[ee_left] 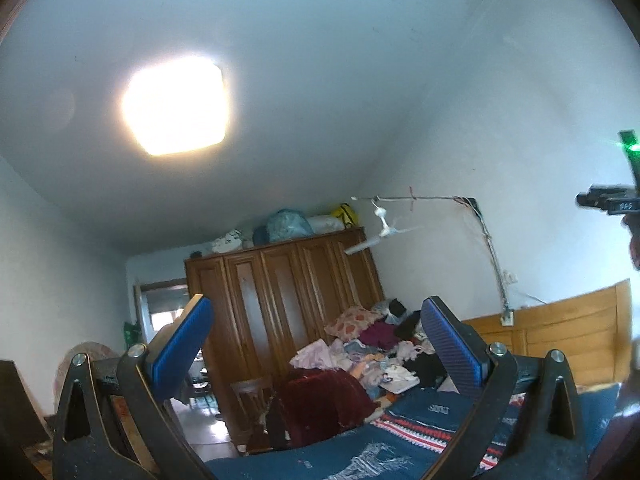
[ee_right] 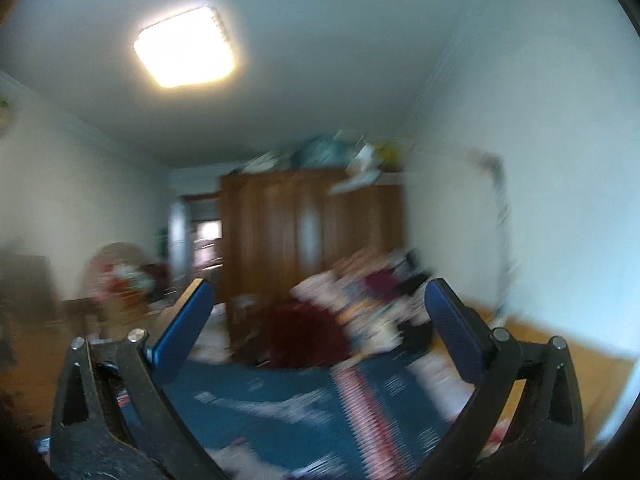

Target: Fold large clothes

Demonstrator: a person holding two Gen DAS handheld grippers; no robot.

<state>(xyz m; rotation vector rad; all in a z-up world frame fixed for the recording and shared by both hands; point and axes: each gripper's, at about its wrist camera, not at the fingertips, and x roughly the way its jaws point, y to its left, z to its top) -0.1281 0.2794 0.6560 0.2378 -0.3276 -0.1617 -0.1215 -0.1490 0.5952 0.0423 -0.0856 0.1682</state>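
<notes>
My left gripper [ee_left: 316, 320] is open, its blue pads wide apart and empty, tilted up toward the ceiling. Below and beyond it lies a bed with a blue patterned cover [ee_left: 360, 452]. A heap of mixed clothes [ee_left: 372, 352] is piled at the bed's far end, with a dark red garment [ee_left: 324, 400] in front of it. My right gripper [ee_right: 318, 300] is also open and empty, above the same blue patterned cover [ee_right: 280, 400]. The right wrist view is blurred; the pile of clothes [ee_right: 368, 296] and the dark red garment [ee_right: 304, 336] show only as smears.
A tall wooden wardrobe [ee_left: 280, 292] with bags on top stands behind the bed, next to a doorway [ee_left: 164, 308]. A wooden headboard [ee_left: 560, 332] runs along the right wall. A ceiling light [ee_left: 176, 104] glares overhead. The other device's edge with a green light [ee_left: 630, 148] shows far right.
</notes>
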